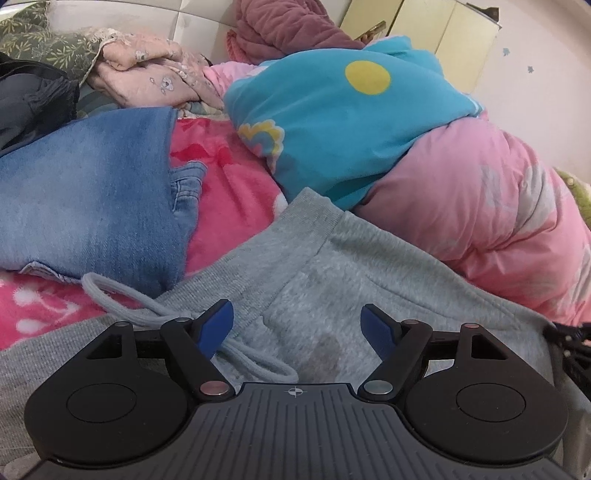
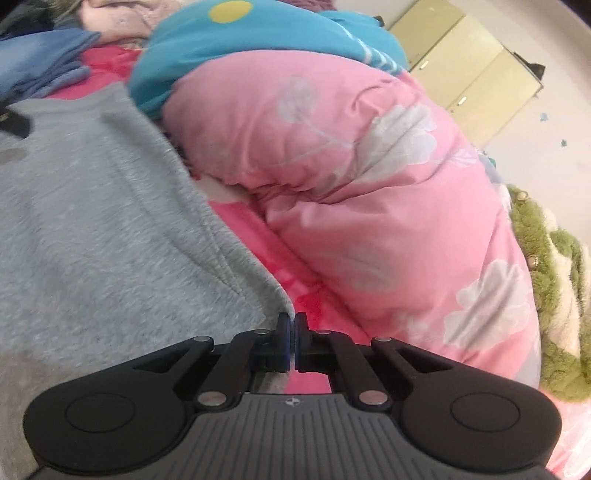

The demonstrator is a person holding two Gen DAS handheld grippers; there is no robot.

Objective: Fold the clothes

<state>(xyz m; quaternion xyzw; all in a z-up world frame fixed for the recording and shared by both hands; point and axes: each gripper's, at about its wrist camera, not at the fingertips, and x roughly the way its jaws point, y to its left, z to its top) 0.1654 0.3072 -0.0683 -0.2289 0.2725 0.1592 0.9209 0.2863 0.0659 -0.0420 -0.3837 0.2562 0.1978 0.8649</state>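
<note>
Grey sweatpants lie spread on a bright pink blanket, waistband toward the far side, a grey drawstring looping off to the left. My left gripper is open and empty just above the pants near the drawstring. In the right wrist view the pants fill the left half. My right gripper is shut on the pants' right edge corner, pinched between its blue pads.
Folded blue jeans lie left of the pants. A bulky pink and blue quilt lies along the right. Pink clothes and a maroon garment are piled behind. A green fuzzy blanket is far right.
</note>
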